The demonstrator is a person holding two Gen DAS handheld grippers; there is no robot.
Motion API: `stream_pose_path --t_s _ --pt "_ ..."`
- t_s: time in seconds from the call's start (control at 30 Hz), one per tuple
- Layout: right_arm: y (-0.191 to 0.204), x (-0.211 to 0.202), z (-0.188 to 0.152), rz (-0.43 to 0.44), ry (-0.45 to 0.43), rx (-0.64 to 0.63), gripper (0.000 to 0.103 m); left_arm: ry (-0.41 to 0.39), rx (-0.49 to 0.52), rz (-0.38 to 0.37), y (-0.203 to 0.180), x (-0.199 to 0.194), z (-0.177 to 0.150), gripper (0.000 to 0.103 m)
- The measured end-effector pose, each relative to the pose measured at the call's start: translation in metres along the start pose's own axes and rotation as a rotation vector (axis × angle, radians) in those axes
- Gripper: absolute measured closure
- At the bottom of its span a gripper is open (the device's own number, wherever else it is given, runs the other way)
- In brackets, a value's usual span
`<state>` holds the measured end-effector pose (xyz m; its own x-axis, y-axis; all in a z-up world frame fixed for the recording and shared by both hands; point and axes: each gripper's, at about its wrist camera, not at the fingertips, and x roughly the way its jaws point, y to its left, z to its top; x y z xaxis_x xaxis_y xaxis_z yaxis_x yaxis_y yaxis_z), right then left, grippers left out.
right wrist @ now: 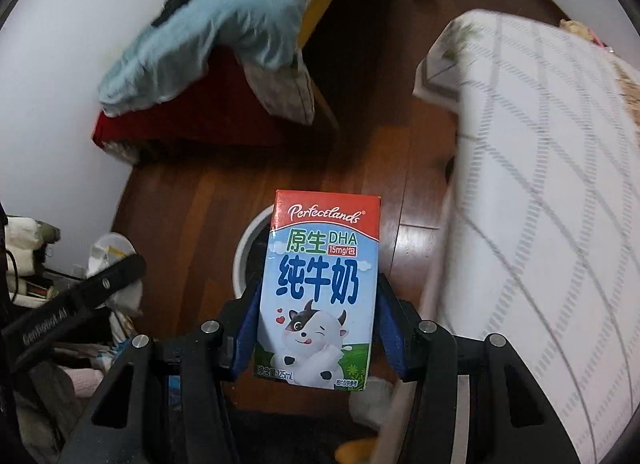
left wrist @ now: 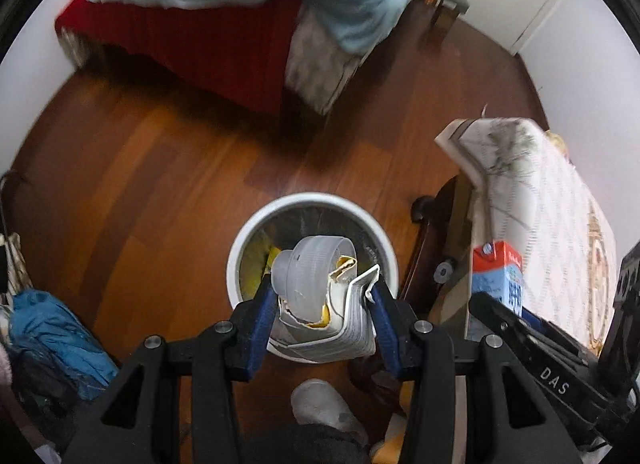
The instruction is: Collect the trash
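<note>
Left gripper [left wrist: 322,318] fingers clamp a crumpled white carton [left wrist: 344,324] with a grey plastic piece, right over the open white trash bin [left wrist: 240,248] on the wood floor [left wrist: 160,168]. Right gripper [right wrist: 318,328] fingers grasp an upright milk carton [right wrist: 320,288] above the bin's rim, beside the bed [right wrist: 540,184].

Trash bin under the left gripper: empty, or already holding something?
Already holding something: inside the white bin, yellow trash shows against its dark liner, left of the crumpled packaging in the left gripper.
</note>
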<state>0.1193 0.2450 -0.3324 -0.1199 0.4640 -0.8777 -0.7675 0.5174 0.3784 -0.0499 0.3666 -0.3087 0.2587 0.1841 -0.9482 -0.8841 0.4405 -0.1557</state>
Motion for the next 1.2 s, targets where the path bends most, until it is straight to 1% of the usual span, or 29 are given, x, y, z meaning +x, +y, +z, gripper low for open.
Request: stream_pose_path --t_s 0.13,0.17,0.27,0.4,0.47,0.5,0.57,0.63,0.67,0.7,0.73,0.77,0.8,0.83,0.93,1.03,1.2 --pt "0.007 0.054 0.018 -0.034 0.071 0.002 0.049 0.075 -0.039 -0.027 0.013 0.051 0.006 0.061" --pt "0.007 0.066 0.021 -0.04 0.086 0.005 0.049 0.086 -0.046 -0.031 0.014 0.056 0.005 0.061" --pt "0.005 0.104 0.028 -0.055 0.138 0.011 0.049 0.127 -0.069 -0.04 0.025 0.087 0.008 0.061" --pt "0.005 0.142 0.029 -0.077 0.19 -0.004 0.049 0.172 -0.08 -0.035 0.039 0.109 0.009 0.06" --pt "0.006 0.157 0.027 -0.084 0.209 -0.013 0.049 0.194 -0.105 -0.055 0.044 0.117 0.007 0.058" --pt "0.006 0.162 0.026 -0.081 0.218 -0.015 0.049 0.198 -0.112 -0.054 0.046 0.119 0.006 0.058" --pt "0.006 0.174 0.025 -0.061 0.251 -0.009 0.049 0.204 -0.117 -0.03 0.05 0.121 0.005 0.057" --pt "0.008 0.185 0.027 -0.068 0.269 -0.021 0.049 0.201 -0.107 -0.006 0.051 0.121 0.004 0.054" --pt "0.009 0.187 0.028 -0.073 0.271 -0.027 0.048 0.189 -0.101 0.014 0.052 0.118 0.004 0.048" --pt "0.01 0.188 0.028 -0.079 0.274 -0.032 0.047 0.178 -0.097 0.03 0.053 0.115 0.004 0.033" --pt "0.01 0.189 0.028 -0.083 0.281 -0.033 0.044 0.159 -0.09 0.053 0.054 0.109 0.004 0.024" --pt "0.011 0.186 0.026 -0.084 0.282 -0.031 0.033 0.146 -0.087 0.067 0.056 0.106 0.004 0.013" --pt "0.01 0.184 0.026 -0.089 0.278 -0.03 0.026 0.125 -0.08 0.09 0.057 0.098 0.004 0.011" --pt "0.01 0.18 0.027 -0.098 0.27 -0.034 0.017 0.117 -0.076 0.101 0.058 0.094 0.003 0.011" --pt "0.011 0.166 0.026 -0.106 0.259 -0.046 0.015 0.084 -0.063 0.144 0.06 0.075 0.0 0.011" --pt "0.017 0.142 0.025 -0.128 0.235 -0.073 0.004 0.045 -0.054 0.174 0.062 0.051 -0.006 0.011" --pt "0.03 0.095 0.016 -0.151 0.196 -0.133 0.004 -0.003 -0.045 0.189 0.058 0.012 -0.015 0.01"
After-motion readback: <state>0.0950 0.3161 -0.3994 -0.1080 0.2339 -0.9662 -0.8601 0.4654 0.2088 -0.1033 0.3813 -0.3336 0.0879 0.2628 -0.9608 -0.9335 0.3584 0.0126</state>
